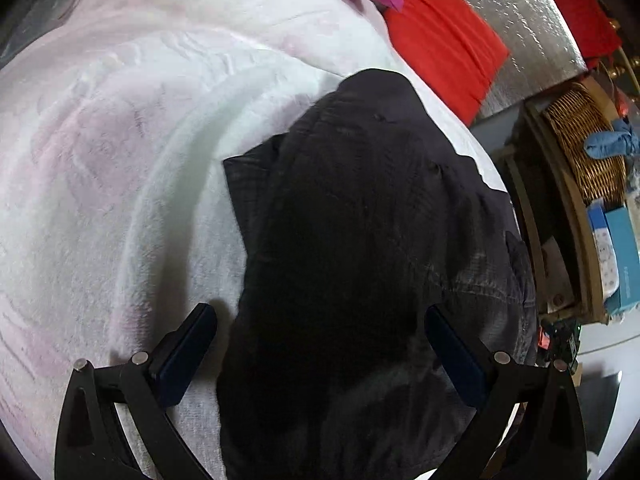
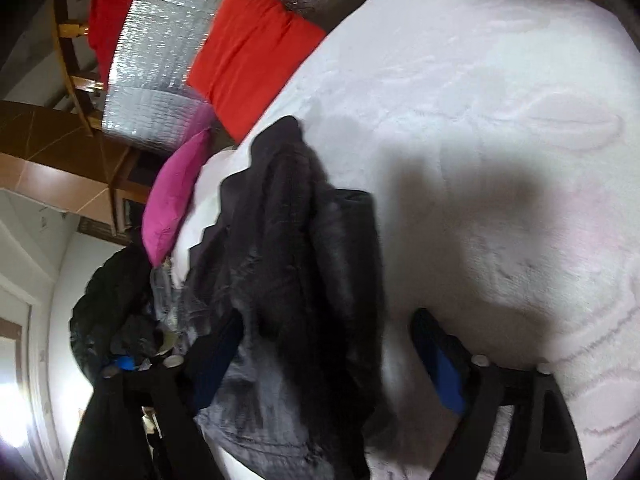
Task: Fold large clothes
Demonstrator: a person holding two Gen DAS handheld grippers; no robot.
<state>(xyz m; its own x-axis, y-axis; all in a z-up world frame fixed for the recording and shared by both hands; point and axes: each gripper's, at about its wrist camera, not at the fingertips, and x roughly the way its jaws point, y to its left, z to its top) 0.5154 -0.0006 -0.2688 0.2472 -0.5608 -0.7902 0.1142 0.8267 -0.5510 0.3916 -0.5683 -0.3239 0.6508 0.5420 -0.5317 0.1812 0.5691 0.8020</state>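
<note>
Overhead, left wrist: left gripper [image 1: 320, 356] jaws apart, straddling dark garment [image 1: 344, 240] lying on white blanket [image 1: 120, 160].
Right wrist: right gripper [image 2: 328, 356] jaws apart above bunched garment [image 2: 296, 248]; red pillow [image 2: 248, 56] beyond.

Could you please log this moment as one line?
left gripper: open over dark garment | right gripper: open | surface: white blanket

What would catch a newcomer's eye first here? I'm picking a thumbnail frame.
The dark garment dominates, lying bunched on the white fuzzy blanket between the open jaws of both grippers. Next come the red cushion and the magenta pillow at the blanket's far edge, vivid against the silver quilted backing.
</note>
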